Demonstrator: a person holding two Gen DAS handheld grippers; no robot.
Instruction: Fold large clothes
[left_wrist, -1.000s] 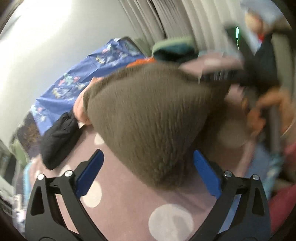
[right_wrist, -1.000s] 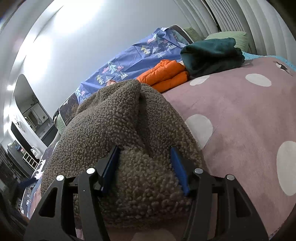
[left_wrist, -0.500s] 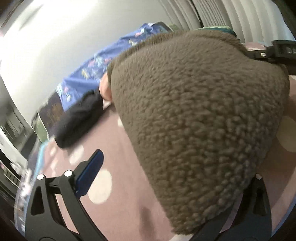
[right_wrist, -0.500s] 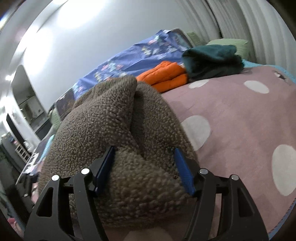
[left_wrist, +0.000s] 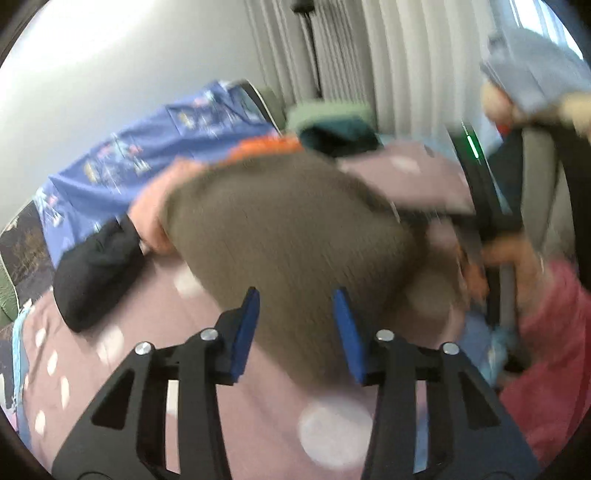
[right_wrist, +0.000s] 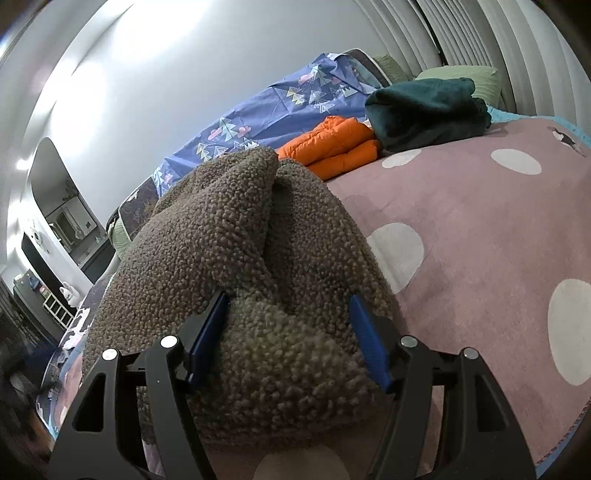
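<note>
A thick brown fleece garment (left_wrist: 291, 236) lies bunched on the mauve polka-dot bedspread (left_wrist: 155, 332); it also shows in the right wrist view (right_wrist: 236, 266). My left gripper (left_wrist: 295, 332) is partly closed, its blue pads on either side of the garment's near edge; the view is blurred. My right gripper (right_wrist: 288, 339) has its jaws pressed against a thick fold of the fleece, gripping it. The right gripper and the person's hand show blurred at the garment's far side in the left wrist view.
An orange puffer jacket (right_wrist: 332, 144) and a dark teal folded fleece (right_wrist: 424, 110) lie at the head of the bed near a green pillow (right_wrist: 458, 72). A blue patterned sheet (right_wrist: 280, 107) runs along the wall. A black garment (left_wrist: 96, 266) and a pink one (left_wrist: 151, 218) lie at left.
The left gripper has pulled back from the fleece and its jaws have narrowed around the near edge. The right gripper keeps its grip on the fold and has shifted only slightly.
</note>
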